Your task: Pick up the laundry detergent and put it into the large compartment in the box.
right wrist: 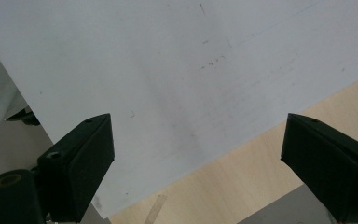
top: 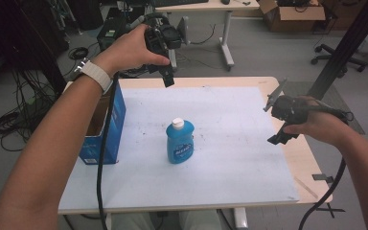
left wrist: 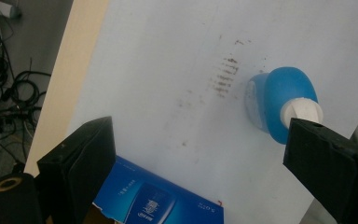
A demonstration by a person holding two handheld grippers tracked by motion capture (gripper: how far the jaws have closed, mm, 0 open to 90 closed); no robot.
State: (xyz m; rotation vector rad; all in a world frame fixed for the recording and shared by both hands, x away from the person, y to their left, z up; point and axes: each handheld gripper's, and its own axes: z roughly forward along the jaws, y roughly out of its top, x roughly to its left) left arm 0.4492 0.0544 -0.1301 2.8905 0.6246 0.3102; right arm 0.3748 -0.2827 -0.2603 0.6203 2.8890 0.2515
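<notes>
Nearest to me, the pale blue sheet (top: 230, 158) covering the table (top: 311, 158) lay bare along its front edge, and nothing had been set down there. A little farther in, close to the middle of the sheet, the blue bottle (top: 179, 142) with its white cap stood upright and untouched, well apart from both of my tools. To its left, at the sheet's edge, the blue carton (top: 106, 127) stood with its top open; from above I could not tell whether anything was inside it.

My right gripper (top: 277, 120) hovered over the right margin of the table, its jaws spread wide with only sheet and wood between them in the right gripper view. Farthest from me, my left gripper (top: 165, 67) was held high above the far left part of the table, looking down past the carton (left wrist: 158, 200) toward the bottle (left wrist: 282, 102); its jaws also stood wide apart and held nothing.

I judged the work barely begun: the bottle was yet to be gripped, and if it was bound for the carton, the reach, the lift and the placing all remained.
</notes>
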